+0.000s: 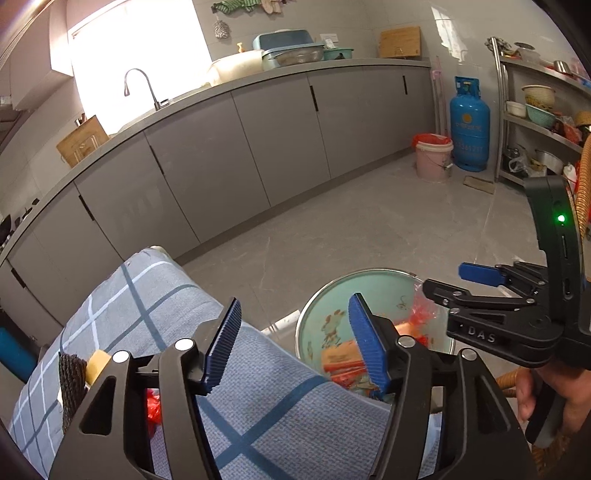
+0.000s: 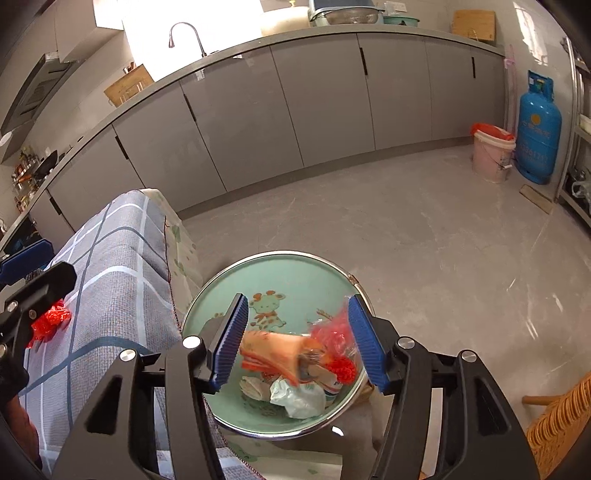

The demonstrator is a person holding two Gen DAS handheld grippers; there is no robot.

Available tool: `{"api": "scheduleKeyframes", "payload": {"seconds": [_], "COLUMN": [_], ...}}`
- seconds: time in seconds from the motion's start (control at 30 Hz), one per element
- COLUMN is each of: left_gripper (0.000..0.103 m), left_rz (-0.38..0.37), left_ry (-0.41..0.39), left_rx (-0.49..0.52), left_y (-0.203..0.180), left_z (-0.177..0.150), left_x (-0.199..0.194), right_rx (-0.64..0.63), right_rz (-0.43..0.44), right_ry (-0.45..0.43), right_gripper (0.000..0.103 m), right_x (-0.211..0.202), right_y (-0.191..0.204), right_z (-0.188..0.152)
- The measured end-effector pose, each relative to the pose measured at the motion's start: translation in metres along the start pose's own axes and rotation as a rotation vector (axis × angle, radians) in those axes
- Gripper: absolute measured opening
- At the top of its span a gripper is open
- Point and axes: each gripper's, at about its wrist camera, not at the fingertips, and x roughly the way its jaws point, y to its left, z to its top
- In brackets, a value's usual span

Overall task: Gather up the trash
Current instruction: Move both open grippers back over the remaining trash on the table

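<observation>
On the blue-grey checked cloth (image 2: 110,258) at the left lies a crumpled red plastic scrap (image 2: 50,321), just under the left gripper (image 1: 295,343), whose blue-padded jaws stand spread and empty. To its right, the right gripper (image 2: 299,339) hangs over the round mint-green enamel basin (image 2: 221,295) with jaws apart, nothing pinched. Inside the basin lie an orange wrapper (image 2: 273,350), red plastic and a pale crumpled bag (image 2: 299,398).

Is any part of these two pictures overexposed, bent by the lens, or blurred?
Left wrist view: the window behind the faucet is blown out white, and the counter curves from fisheye distortion. Right wrist view: the window is also washed out, and the orange wrapper over the green basin looks smeared, probably from motion.
</observation>
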Motion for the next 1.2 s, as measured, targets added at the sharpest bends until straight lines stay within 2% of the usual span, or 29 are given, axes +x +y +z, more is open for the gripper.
{"api": "scheduleKeyframes", "payload": {"seconds": [0.17, 0.37, 0.67, 0.77, 1.0, 1.2], "left_gripper": [0.08, 0.084, 0.084, 0.089, 0.089, 0.089], "left_rz": [0.031, 0.078, 0.149, 0.199, 0.342, 0.445], "left_ry": [-0.022, -0.013, -0.004, -0.011, 0.03, 0.068], "left_rx": [-0.023, -0.058, -0.119, -0.139, -0.244, -0.32], "left_y": [0.014, 0.038, 0.077, 0.097, 0.171, 0.22], "left_z": [-0.007, -0.028, -0.056, -0.065, -0.092, -0.113], "left_x": [-0.017, -0.038, -0.062, -0.07, -0.074, -0.075], "right_rx": [0.02, 0.045, -0.003, -0.03, -0.101, -0.14], "right_rz": [0.004, 0.025, 0.097, 0.122, 0.174, 0.206], "right_ry": [-0.006, -0.023, -0.025, -0.028, -0.024, -0.005], "right_gripper": [0.064, 0.071, 0.075, 0.076, 0.078, 0.078], "right_x": [-0.013, -0.033, -0.049, -0.054, -0.061, -0.056], "right_y": [0.004, 0.02, 0.066, 0.083, 0.124, 0.156], "right_z": [-0.009, -0.017, -0.029, -0.03, -0.034, -0.038]}}
